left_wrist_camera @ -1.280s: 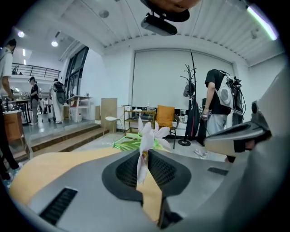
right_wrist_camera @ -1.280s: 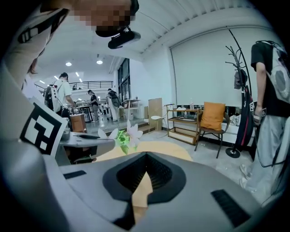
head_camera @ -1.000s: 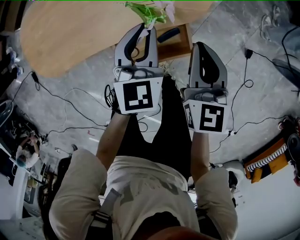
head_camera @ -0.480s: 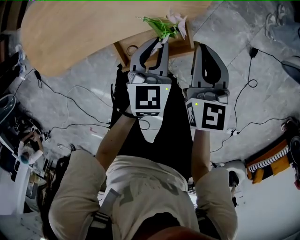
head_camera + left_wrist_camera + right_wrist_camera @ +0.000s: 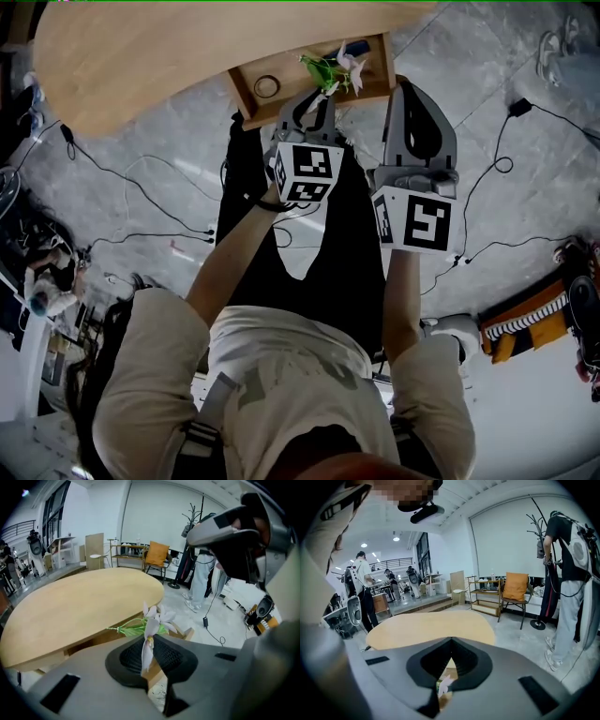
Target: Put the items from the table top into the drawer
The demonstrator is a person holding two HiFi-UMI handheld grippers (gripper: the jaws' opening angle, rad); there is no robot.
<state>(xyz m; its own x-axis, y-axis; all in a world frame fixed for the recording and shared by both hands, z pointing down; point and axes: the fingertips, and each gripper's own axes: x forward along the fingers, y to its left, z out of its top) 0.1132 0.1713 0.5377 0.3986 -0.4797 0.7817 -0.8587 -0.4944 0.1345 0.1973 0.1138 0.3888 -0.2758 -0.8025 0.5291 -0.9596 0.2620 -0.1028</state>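
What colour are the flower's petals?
Pale pinkish-white; the flower shows best in the left gripper view.

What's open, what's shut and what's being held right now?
drawer: pulled open.
flower: gripped, hanging over the drawer.
left gripper: shut on the flower.
right gripper: shut, empty.
ring: lying inside the drawer.

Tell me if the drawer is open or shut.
Open. In the head view the drawer juts out from under the table edge, its inside showing, with a ring-shaped thing lying in it.
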